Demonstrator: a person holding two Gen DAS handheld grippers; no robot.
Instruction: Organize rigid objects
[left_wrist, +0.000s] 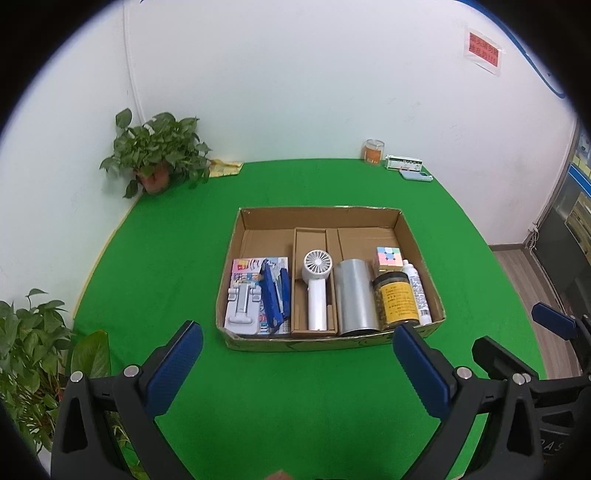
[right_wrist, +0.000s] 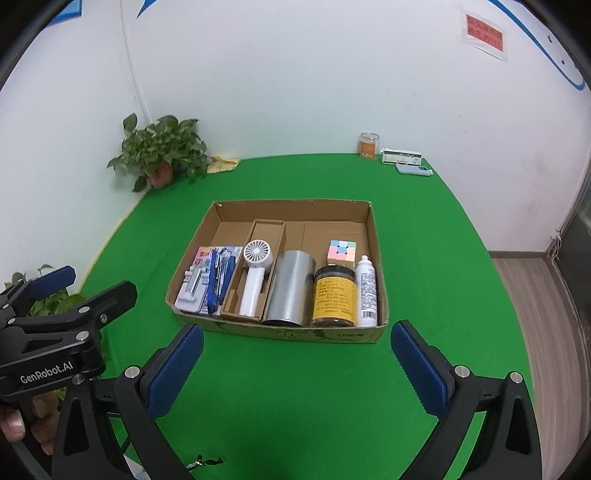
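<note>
A cardboard box (left_wrist: 317, 214) (right_wrist: 291, 205) sits mid-table on the green cloth. In it lie a grey phone stand (left_wrist: 242, 308) (right_wrist: 192, 288) on a printed pack, blue pens (left_wrist: 273, 295) (right_wrist: 218, 284), a white hand fan (left_wrist: 317, 284) (right_wrist: 255, 273), a silver cylinder (left_wrist: 356, 295) (right_wrist: 290, 291), a yellow-labelled jar (left_wrist: 395, 299) (right_wrist: 334, 301), a white bottle (left_wrist: 417, 291) (right_wrist: 366, 291) and a puzzle cube (left_wrist: 388, 256) (right_wrist: 342, 251). My left gripper (left_wrist: 295, 373) is open and empty in front of the box. My right gripper (right_wrist: 295, 369) is open and empty beside it.
A potted plant (left_wrist: 157, 155) (right_wrist: 162, 155) stands at the back left corner. An orange jar (left_wrist: 373, 150) (right_wrist: 368, 145), a white carton (left_wrist: 404, 162) (right_wrist: 402, 157) and a blue case (left_wrist: 415, 175) (right_wrist: 413, 170) lie at the back right. More plants (left_wrist: 33, 354) stand left of the table.
</note>
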